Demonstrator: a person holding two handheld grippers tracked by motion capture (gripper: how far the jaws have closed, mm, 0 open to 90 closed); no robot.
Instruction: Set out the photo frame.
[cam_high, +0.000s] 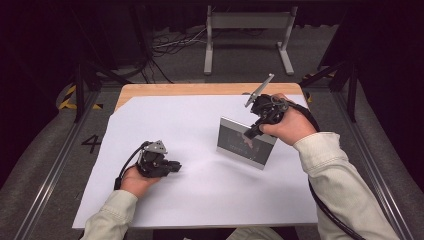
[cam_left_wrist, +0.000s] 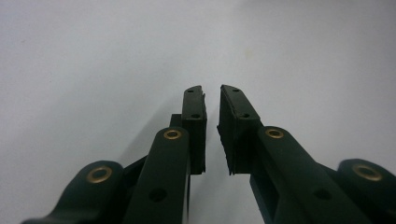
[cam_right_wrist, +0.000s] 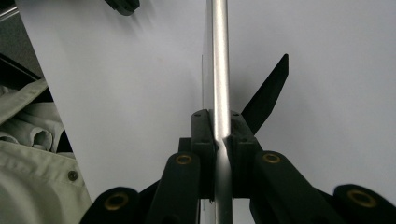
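Note:
A silver-edged picture frame (cam_high: 245, 145) with a dark glass face stands upright on the white sheet (cam_high: 200, 195), right of centre. My right gripper (cam_high: 252, 132) comes down on its top edge and is shut on it. In the right gripper view the silver edge (cam_right_wrist: 218, 56) runs straight up between the pads, with the right gripper (cam_right_wrist: 218, 119) clamped on it and the frame's black back leg (cam_right_wrist: 268, 93) sticking out to the right. My left gripper (cam_high: 175, 166) lies low on the sheet at the left, apart from the frame. Its jaws (cam_left_wrist: 212, 93) stand a narrow gap apart with nothing between them.
The white sheet covers most of a wooden table (cam_high: 200, 89). A grey metal stand (cam_high: 247, 30) and cables sit on the floor beyond the far edge. The other gripper's tip (cam_right_wrist: 122, 4) shows at the top of the right gripper view.

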